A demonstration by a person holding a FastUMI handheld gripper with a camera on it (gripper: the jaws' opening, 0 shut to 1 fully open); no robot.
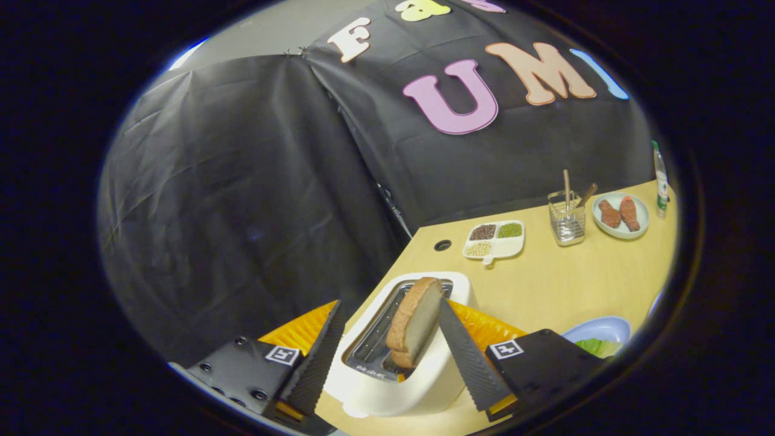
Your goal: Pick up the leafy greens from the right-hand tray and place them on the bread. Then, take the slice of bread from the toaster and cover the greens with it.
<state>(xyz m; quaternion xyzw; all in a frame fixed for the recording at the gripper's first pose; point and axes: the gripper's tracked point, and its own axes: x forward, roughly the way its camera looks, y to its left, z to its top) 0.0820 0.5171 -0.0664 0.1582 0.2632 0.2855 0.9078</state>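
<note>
The claw [390, 357] is hovering wide open and empty over the toaster [404, 380] near the counter's [563, 284] edge, its fingers straddling the bread [415, 321], which is standing upright in the slot, nearer one finger.

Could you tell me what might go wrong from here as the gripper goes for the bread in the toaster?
The gripper is open, its fingers straddling the toaster. The bread leans in its slot against one finger, clear of the other, so closing now may tip or crumble it rather than clamp it flat. A skewed grip could drag the slice against the slot edge on the way up. The greens sit in a bowl just beyond that finger; a wide swing might knock it.
</note>
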